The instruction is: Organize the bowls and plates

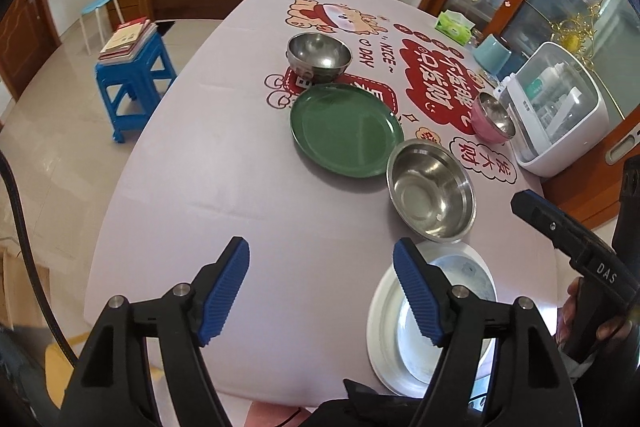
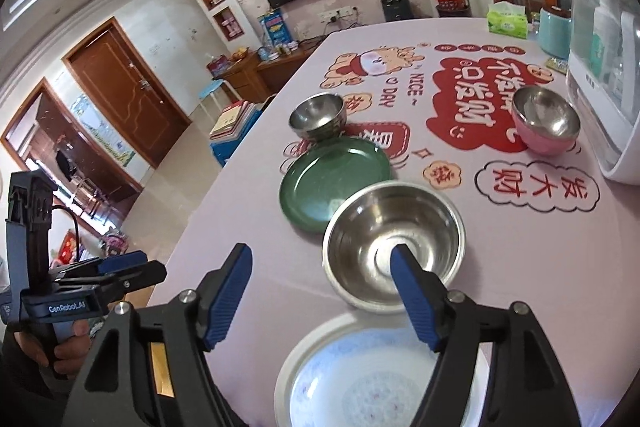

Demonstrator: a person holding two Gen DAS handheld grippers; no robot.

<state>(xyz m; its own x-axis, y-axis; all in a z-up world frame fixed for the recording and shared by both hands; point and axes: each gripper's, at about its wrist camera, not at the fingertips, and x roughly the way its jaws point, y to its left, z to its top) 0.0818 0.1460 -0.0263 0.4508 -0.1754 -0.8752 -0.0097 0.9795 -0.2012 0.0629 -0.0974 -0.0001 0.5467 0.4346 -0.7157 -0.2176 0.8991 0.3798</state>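
On the printed tablecloth lie a green plate (image 1: 346, 131) (image 2: 334, 183), a wide steel bowl (image 1: 432, 189) (image 2: 394, 247) beside it, a small steel bowl (image 1: 319, 57) (image 2: 318, 117) behind the plate, and a pink bowl with a steel inside (image 1: 492, 117) (image 2: 546, 123) to the right. Two white plates (image 1: 404, 311) (image 2: 360, 379) sit stacked at the near edge. My left gripper (image 1: 320, 291) hovers open over bare cloth left of the white plates. My right gripper (image 2: 322, 295) is open above the white plates and the wide bowl's near rim, holding nothing.
A white appliance with a clear lid (image 1: 560, 115) (image 2: 604, 67) stands at the table's right edge, with a teal cup (image 1: 494, 53) and a tissue pack (image 1: 454, 25) behind it. A blue stool stacked with books (image 1: 134, 71) stands on the floor to the left.
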